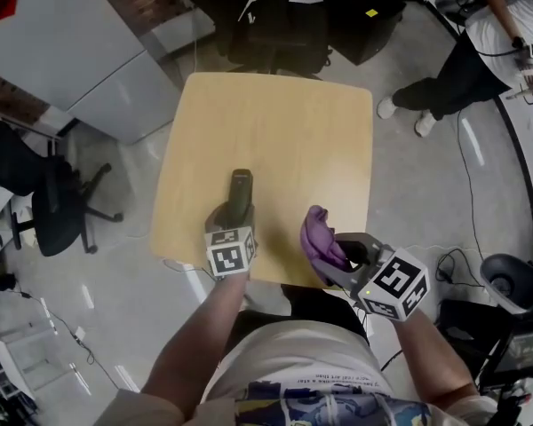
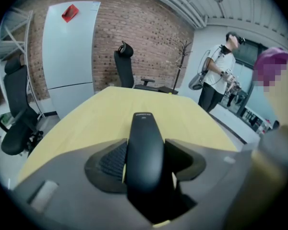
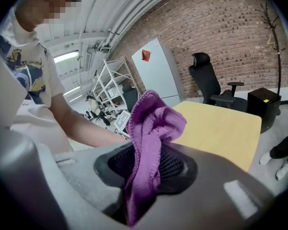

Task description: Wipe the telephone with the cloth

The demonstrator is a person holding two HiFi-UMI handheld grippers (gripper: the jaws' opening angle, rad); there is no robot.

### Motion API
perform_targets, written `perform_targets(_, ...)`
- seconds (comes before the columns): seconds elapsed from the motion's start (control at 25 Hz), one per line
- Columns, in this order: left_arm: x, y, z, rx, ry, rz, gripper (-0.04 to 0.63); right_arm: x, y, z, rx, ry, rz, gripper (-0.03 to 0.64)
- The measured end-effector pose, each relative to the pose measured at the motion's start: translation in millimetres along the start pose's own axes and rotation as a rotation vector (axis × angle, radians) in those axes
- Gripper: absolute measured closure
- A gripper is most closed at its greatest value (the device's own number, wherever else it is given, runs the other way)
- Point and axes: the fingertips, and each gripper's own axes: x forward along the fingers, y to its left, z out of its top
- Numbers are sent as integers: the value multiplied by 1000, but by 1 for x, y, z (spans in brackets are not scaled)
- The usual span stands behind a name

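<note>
- The left gripper (image 1: 234, 214) is gripping the telephone (image 1: 240, 192). Its jaws are standing fairly wide and pinching the black handset across its width.
- The telephone's long axis is running away from the person, in line with the gripper itself, and its free end is pointing toward the far edge of the desk (image 1: 275, 122).
- The handset is sitting over the near-left part of the desk, close to the near edge. Whether it is touching the wood cannot be told.
- The right gripper (image 1: 338, 254) is pinching the purple cloth (image 1: 318, 236). The cloth is bunching up above the jaws, with a tail hanging down between them.
- The cloth is sitting to the right of the telephone and apart from it, at the desk's near edge.
- Open wood is stretching from the handset's tip to the far edge and out to both side edges.
- Past the edges, a black office chair (image 1: 53, 207) is standing on the floor to the left, another chair (image 1: 280, 25) is standing beyond the far edge, and a person (image 1: 466, 56) is standing at the far right — well apart from the desk.
</note>
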Motion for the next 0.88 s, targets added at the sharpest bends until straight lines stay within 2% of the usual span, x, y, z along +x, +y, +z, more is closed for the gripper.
perform_targets(0.2, 6, -1, -3, 33, 16, 7, 333, 0, -2, -2, 4, 4, 2, 505)
perform_targets(0.52, -2, -9, 9, 65, -14, -79, 276, 5, 8, 1, -14, 2, -21, 505)
perform_targets(0.68, -29, -14, 16, 74, -58, -153, 265, 11, 21, 7, -29, -15, -41, 505)
perform_targets(0.88, -96, -14, 21, 71, -152, -311, 268, 25, 55, 15, -69, -32, -51, 505)
